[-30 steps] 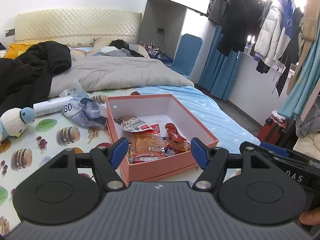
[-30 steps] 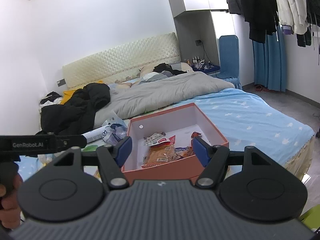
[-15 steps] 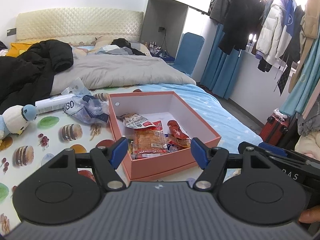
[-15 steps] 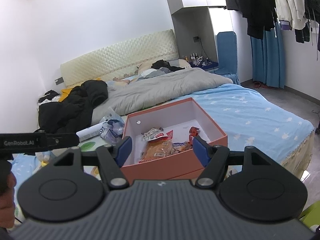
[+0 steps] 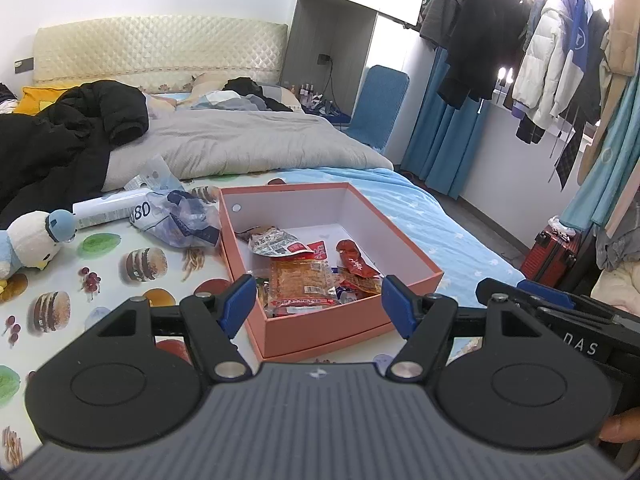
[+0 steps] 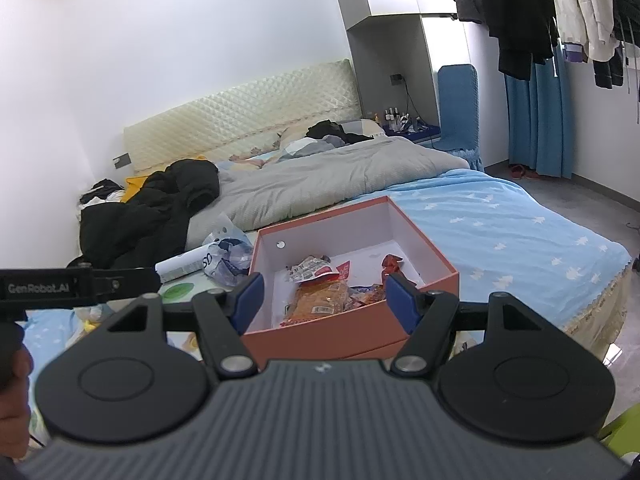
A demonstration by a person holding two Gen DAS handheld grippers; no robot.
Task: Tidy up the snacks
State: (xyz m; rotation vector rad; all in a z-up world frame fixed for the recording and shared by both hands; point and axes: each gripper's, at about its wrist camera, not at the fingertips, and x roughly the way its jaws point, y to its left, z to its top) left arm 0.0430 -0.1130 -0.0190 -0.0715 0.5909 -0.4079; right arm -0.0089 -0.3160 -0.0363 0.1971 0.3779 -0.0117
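Observation:
A pink open box (image 5: pixel 404 240) sits on the bed and holds several snack packets, among them an orange packet (image 5: pixel 301 283) and a red packet (image 5: pixel 352 258). My left gripper (image 5: pixel 319 307) is open and empty, held above the box's near edge. My right gripper (image 6: pixel 322 297) is open and empty, also above the near edge of the pink box (image 6: pixel 332 334), where the orange packet (image 6: pixel 320 300) shows. Each gripper's body shows at the edge of the other's view.
A crumpled blue-white plastic bag (image 5: pixel 176 216) and a white tube (image 5: pixel 106 209) lie left of the box on a food-print sheet (image 5: pixel 112 280). A plush penguin (image 5: pixel 28 244) lies far left. A grey duvet (image 5: pixel 248 148) and black jacket (image 5: pixel 60 136) lie behind. Clothes hang at right.
Both grippers have drifted slightly higher and back, so the box sits a little lower and more fully in view. Both stay open and empty.

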